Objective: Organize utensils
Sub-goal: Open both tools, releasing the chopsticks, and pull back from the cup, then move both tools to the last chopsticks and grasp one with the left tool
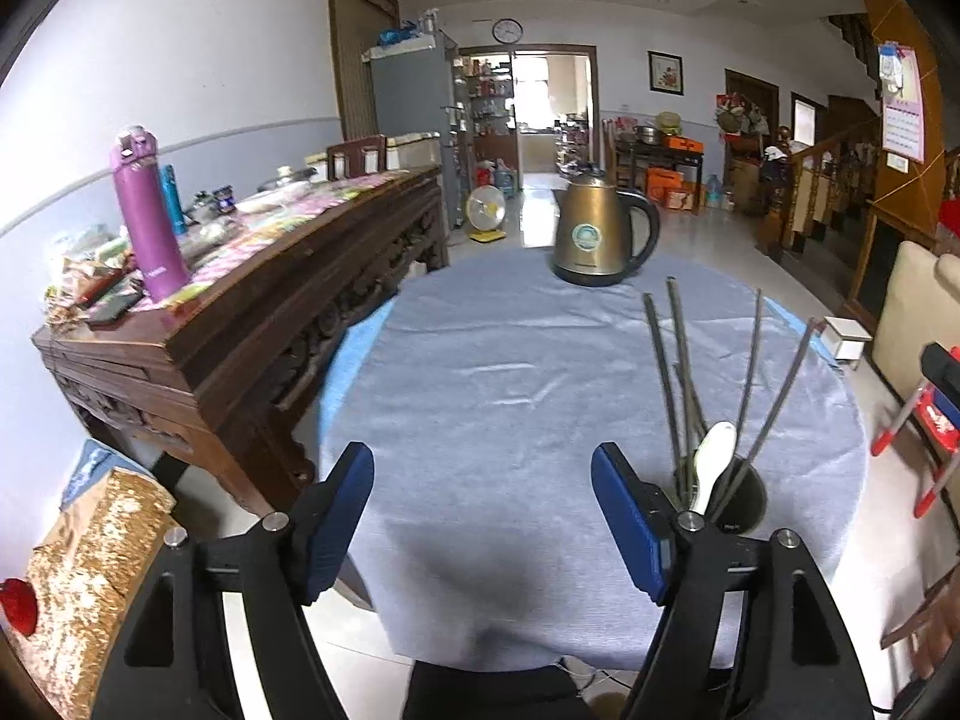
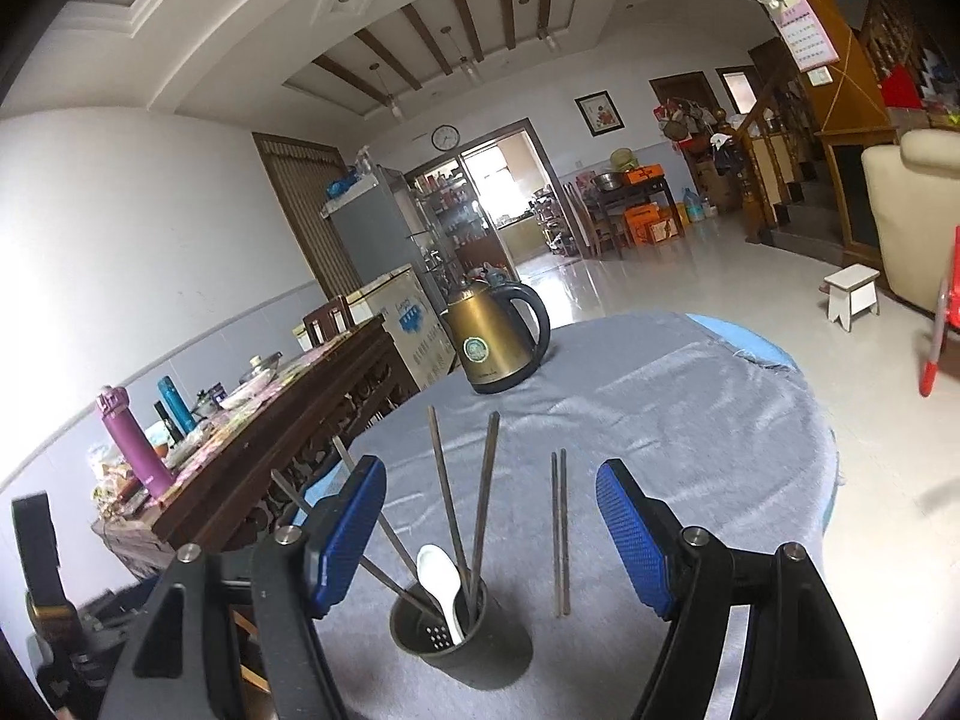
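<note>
A dark utensil cup (image 2: 462,636) stands on the grey cloth of the round table (image 2: 690,432). It holds a white spoon (image 2: 441,582) and several metal chopsticks (image 2: 447,492) that fan upward. A separate pair of chopsticks (image 2: 561,534) lies on the cloth just right of the cup. My right gripper (image 2: 489,474) is open above and in front of the cup, nothing between its blue pads (image 2: 636,540). In the left wrist view the cup (image 1: 744,498), spoon (image 1: 711,462) and chopsticks (image 1: 678,372) sit right of my left gripper (image 1: 480,456), which is open and empty over bare cloth.
A bronze electric kettle (image 1: 600,234) stands at the table's far side. A dark wooden sideboard (image 1: 252,300) with a purple bottle (image 1: 147,216) and clutter runs along the left. A white stool (image 2: 852,294) and a red-framed chair (image 1: 924,420) stand on the floor to the right.
</note>
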`<state>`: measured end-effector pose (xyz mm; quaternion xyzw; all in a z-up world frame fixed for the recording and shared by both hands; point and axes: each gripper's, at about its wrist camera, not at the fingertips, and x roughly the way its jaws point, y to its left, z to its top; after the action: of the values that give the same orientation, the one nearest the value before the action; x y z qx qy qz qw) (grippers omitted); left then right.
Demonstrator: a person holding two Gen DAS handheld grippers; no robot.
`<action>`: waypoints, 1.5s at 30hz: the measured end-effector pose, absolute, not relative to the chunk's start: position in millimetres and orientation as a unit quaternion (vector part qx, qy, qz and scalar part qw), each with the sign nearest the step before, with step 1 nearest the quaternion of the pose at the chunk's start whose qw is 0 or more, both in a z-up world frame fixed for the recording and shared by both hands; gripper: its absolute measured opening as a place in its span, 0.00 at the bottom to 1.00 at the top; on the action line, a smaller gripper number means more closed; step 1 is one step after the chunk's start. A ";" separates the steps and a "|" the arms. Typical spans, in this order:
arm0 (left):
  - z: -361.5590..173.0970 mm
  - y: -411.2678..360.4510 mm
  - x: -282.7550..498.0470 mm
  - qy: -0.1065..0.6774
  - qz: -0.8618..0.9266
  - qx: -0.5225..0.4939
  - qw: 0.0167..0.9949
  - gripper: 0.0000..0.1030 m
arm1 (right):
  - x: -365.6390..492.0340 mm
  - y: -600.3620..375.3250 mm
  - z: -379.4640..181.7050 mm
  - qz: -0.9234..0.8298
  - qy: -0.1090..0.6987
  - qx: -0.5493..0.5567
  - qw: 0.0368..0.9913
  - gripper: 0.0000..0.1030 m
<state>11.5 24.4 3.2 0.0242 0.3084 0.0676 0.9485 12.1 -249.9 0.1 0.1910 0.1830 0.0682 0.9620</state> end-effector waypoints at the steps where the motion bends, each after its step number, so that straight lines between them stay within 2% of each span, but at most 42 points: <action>1: 5.2 26.1 9.8 0.306 0.074 0.031 0.949 0.74 | 10.3 -249.3 0.5 0.067 0.183 0.186 0.963 0.72; 8: 18.0 44.6 -7.2 0.289 0.113 0.048 0.949 0.74 | -0.7 -248.4 -2.1 0.065 0.194 0.167 0.965 0.72; 11: 24.2 50.5 -11.8 0.285 0.115 0.046 0.950 0.79 | 0.5 -248.0 -4.0 0.067 0.201 0.169 0.963 0.72; 16: 24.3 48.2 -9.5 0.290 0.104 0.048 0.950 0.80 | 7.1 -242.3 -5.4 0.072 0.217 0.162 0.960 0.72; 45: -48.8 37.7 77.4 0.415 0.050 0.052 0.907 0.80 | 84.8 -260.8 -49.9 0.007 0.320 0.178 0.931 0.72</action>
<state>77.4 37.7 -48.8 0.0516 0.4146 0.0502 0.9072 84.8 -260.8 -49.9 0.1780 0.3197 0.0074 0.9306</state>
